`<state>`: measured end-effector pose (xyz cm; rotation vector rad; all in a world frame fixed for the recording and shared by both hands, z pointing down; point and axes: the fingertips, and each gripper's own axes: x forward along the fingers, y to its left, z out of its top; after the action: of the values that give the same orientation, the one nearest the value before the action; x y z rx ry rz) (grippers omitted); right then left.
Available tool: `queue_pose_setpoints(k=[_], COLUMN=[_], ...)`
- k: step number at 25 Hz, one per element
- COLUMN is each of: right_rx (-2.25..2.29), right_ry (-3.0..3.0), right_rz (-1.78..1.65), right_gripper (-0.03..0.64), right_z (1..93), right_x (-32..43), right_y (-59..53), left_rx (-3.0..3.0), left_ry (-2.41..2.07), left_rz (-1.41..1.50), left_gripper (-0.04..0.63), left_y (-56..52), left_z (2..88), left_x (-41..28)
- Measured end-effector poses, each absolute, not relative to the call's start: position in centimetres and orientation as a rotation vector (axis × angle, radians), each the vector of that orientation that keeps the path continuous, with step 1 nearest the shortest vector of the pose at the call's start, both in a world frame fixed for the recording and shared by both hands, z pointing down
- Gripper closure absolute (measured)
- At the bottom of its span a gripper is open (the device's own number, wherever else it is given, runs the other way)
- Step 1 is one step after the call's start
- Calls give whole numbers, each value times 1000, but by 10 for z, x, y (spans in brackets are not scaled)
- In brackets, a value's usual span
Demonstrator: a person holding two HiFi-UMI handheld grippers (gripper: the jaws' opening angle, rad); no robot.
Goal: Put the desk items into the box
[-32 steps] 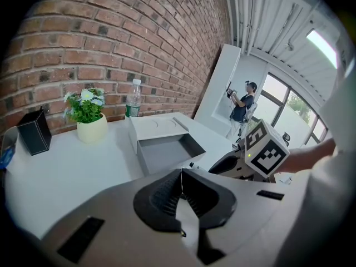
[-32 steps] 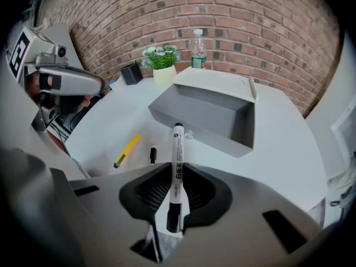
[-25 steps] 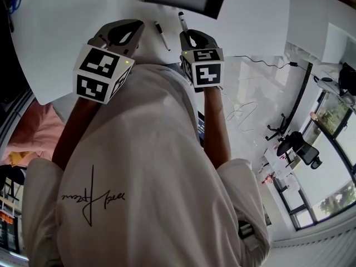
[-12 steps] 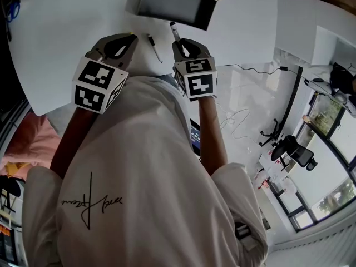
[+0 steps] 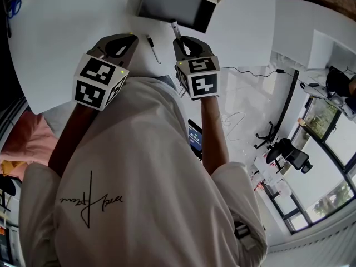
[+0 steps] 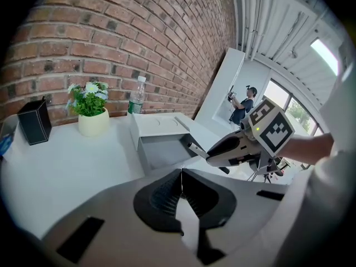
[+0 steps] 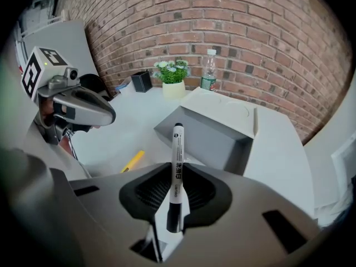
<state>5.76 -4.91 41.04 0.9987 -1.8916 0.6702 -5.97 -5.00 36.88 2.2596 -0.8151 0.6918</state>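
A grey open box (image 5: 173, 5) stands on the white table (image 5: 67, 32) just beyond both grippers, its opening facing them. My right gripper (image 5: 181, 40) is shut on a white marker (image 7: 176, 168) with a black cap. The marker's tip (image 5: 175, 29) points at the box (image 7: 214, 132) and nearly reaches its front edge. To the left my left gripper (image 5: 128, 38) is shut and holds nothing (image 6: 181, 174). A slim dark pen (image 5: 150, 48) lies on the table between the grippers. The right gripper view shows a yellow stick-like item (image 7: 132, 161) there.
At the table's back by the brick wall stand a potted plant (image 6: 92, 118), a water bottle (image 6: 136, 96) and a black cube-shaped holder (image 6: 34, 121). A person (image 6: 242, 104) stands far off by the windows. The table's edge lies just under my arms.
My right gripper has carried the marker forward to the box's opening. The left gripper has stayed almost where it was, still shut.
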Motion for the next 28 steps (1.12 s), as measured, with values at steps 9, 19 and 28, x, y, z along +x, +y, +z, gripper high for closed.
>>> queue_pose_setpoints(k=[9,19,28], right_rx=[971,976,960], right_ry=[-1901,-1916,-1911], right_rz=[638,593,572], right_gripper=[534,534,534], right_z=[402,401,401], right_x=[59,63,62], right_y=[-60,-79,-94], left_rx=[2251,2236,2214], left_ry=[-822,-814,-827], left_rz=[673,675,670], left_gripper=[589,589,589], left_y=[-49,-50,-54], left_z=[368,371,374], left_x=[-59,-61,-66])
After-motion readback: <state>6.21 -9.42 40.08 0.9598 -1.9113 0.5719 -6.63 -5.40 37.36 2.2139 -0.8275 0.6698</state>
